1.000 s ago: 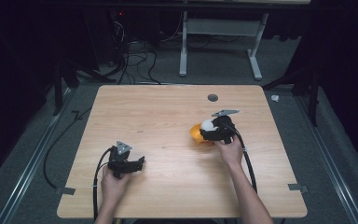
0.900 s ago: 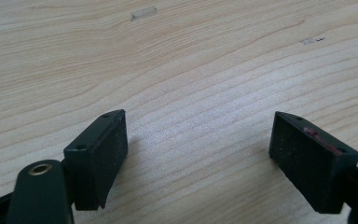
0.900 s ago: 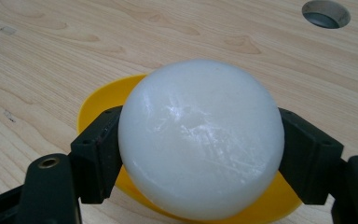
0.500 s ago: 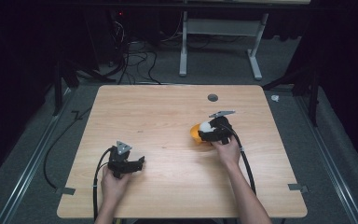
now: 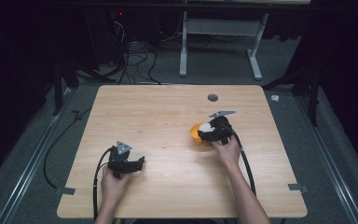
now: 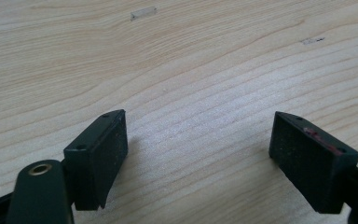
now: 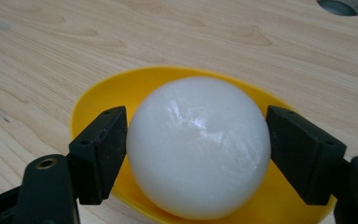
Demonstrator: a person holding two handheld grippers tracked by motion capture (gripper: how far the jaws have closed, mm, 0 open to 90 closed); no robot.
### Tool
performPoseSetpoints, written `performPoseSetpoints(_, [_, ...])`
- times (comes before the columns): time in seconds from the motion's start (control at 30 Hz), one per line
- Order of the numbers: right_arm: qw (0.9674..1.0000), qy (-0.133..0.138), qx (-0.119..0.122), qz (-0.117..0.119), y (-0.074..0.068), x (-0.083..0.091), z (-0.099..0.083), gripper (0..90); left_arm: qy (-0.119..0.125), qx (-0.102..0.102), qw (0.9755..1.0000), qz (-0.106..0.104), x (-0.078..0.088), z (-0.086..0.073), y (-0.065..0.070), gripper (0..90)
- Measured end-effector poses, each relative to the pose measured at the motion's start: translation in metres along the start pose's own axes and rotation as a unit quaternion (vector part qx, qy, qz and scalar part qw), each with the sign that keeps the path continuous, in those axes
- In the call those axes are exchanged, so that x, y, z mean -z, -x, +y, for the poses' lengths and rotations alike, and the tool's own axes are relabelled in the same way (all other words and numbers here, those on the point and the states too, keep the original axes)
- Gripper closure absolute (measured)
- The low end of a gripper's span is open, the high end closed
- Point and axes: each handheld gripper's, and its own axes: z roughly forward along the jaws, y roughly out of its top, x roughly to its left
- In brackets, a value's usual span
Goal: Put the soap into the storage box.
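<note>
Right tool (image 7: 196,154) around white ball (image 7: 198,144), yellow bowl (image 7: 121,93)

The table (image 5: 168,112) is seen as pale wood with a fine grain and a matt, smooth finish. A white ball (image 7: 198,147) is being shown as glossy and faintly translucent, with soft highlights on top. Under the ball, a yellow bowl (image 7: 102,95) is being shown as smooth, shiny plastic. On either side of the ball, the pads (image 7: 100,149) of the right gripper (image 7: 196,154) are seen as matt black with a fine rough texture. The left gripper (image 6: 198,156) is being shown with the same matt black pads (image 6: 98,154) over the table. Around the table, the floor (image 5: 37,135) is seen as grey, rough carpet.
</note>
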Motion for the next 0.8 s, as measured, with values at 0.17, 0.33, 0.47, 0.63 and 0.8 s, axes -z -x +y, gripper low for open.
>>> performPoseSetpoints(0.17, [1.0000,0.006,-0.005,0.006,0.003,0.004,0.000,23.0,0.000,0.000,1.0000,0.000,0.000,0.000,0.000,19.9])
performPoseSetpoints(0.33, [0.9999,0.007,-0.006,0.005,0.003,0.006,0.000,23.2,0.000,0.000,1.0000,0.000,0.000,0.000,0.000,19.9])
performPoseSetpoints(0.47, [1.0000,0.008,-0.004,0.004,0.002,0.008,0.000,23.5,0.000,0.000,1.0000,0.000,0.000,0.000,0.000,19.9])
performPoseSetpoints(0.63, [0.9999,0.012,-0.003,-0.001,0.002,0.012,0.000,23.8,0.000,0.000,1.0000,0.000,0.000,0.000,0.000,19.9])
performPoseSetpoints(0.8, [0.9997,0.022,-0.007,-0.001,0.004,0.018,-0.002,23.9,0.000,-0.001,1.0000,0.000,0.000,0.000,0.000,19.9])
